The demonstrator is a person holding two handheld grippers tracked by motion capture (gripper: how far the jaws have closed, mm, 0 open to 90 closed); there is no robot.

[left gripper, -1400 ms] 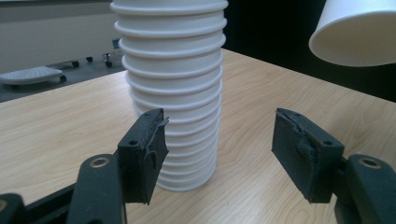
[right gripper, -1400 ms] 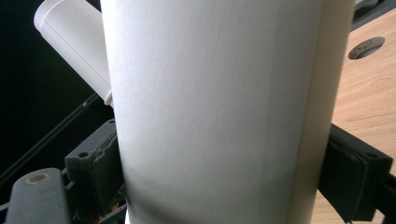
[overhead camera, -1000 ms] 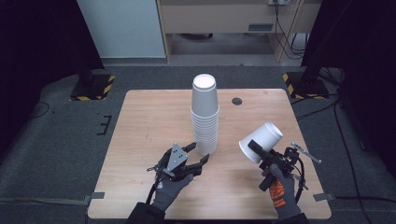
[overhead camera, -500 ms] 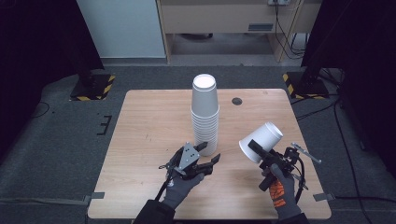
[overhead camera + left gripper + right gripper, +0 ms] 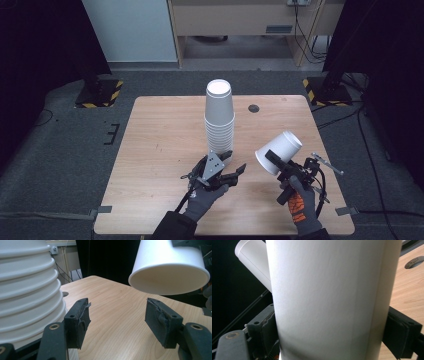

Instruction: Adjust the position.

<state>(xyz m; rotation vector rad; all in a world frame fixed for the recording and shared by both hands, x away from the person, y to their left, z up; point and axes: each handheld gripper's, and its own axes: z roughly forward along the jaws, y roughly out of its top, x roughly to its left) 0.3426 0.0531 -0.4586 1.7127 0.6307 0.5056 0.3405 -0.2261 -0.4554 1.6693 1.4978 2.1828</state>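
A tall stack of upturned white paper cups (image 5: 219, 117) stands at the middle of the wooden table (image 5: 165, 130). My left gripper (image 5: 237, 161) sits low just in front of the stack's base, open. In the left gripper view its jaws (image 5: 117, 315) hold nothing, with the stack (image 5: 27, 290) close at the left. My right gripper (image 5: 276, 161) is shut on a single white cup (image 5: 280, 150), held tilted above the table's right side, rim toward the left gripper. The held cup (image 5: 329, 300) sits between the right gripper's pads (image 5: 402, 332), and its open rim (image 5: 170, 267) hangs above the left jaws.
A small dark round hole (image 5: 254, 108) lies in the tabletop behind and right of the stack. Black stands with yellow-striped feet (image 5: 100, 92) flank the table's far corners. Bare wood spreads to the left of the stack (image 5: 160, 150).
My left gripper has slid to the right along the front of the stack's base, toward the held cup, jaws staying open. The right gripper and its cup have kept still.
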